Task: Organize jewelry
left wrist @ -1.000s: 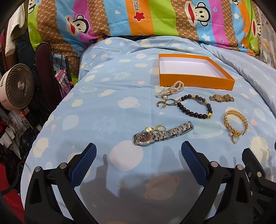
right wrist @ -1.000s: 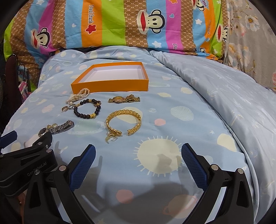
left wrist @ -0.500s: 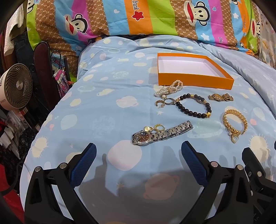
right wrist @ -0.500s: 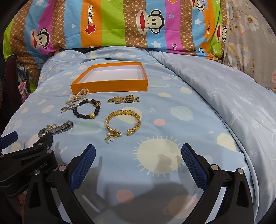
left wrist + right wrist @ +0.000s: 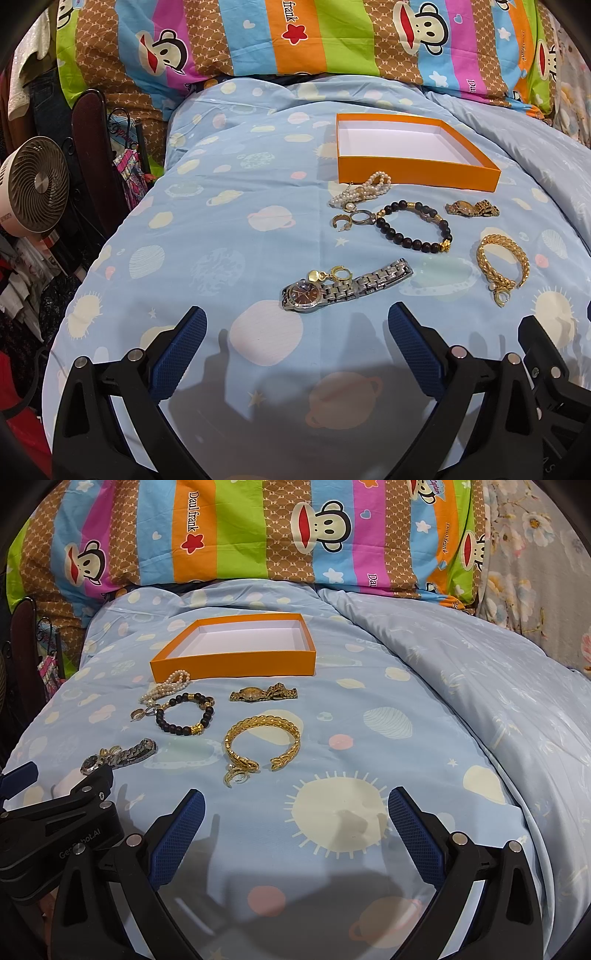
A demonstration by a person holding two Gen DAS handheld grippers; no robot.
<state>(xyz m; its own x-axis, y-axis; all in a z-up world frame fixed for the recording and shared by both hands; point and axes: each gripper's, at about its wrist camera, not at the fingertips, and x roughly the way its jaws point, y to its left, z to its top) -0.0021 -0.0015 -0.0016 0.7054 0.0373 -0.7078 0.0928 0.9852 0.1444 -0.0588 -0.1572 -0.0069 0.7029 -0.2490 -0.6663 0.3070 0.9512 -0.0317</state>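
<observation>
1. The shallow orange cardboard box with a white inside (image 5: 413, 171) lies far on the light blue planet-print bedspread (image 5: 229, 229), with bare cloth to its left.
2. Near its front wall lie a white pearl strand (image 5: 364, 190), a black bead bracelet (image 5: 415, 225), a gold link bracelet (image 5: 260, 744) and a silver steel wristwatch (image 5: 341, 286).
3. The left gripper (image 5: 297, 326) hangs just short of the watch, jaws wide apart and holding nothing.
4. The right gripper (image 5: 295, 808), jaws likewise spread, sits near the gold bracelet.

Tongs (image 5: 297, 328) spread wide, silver watch (image 5: 343, 286) just ahead
</observation>
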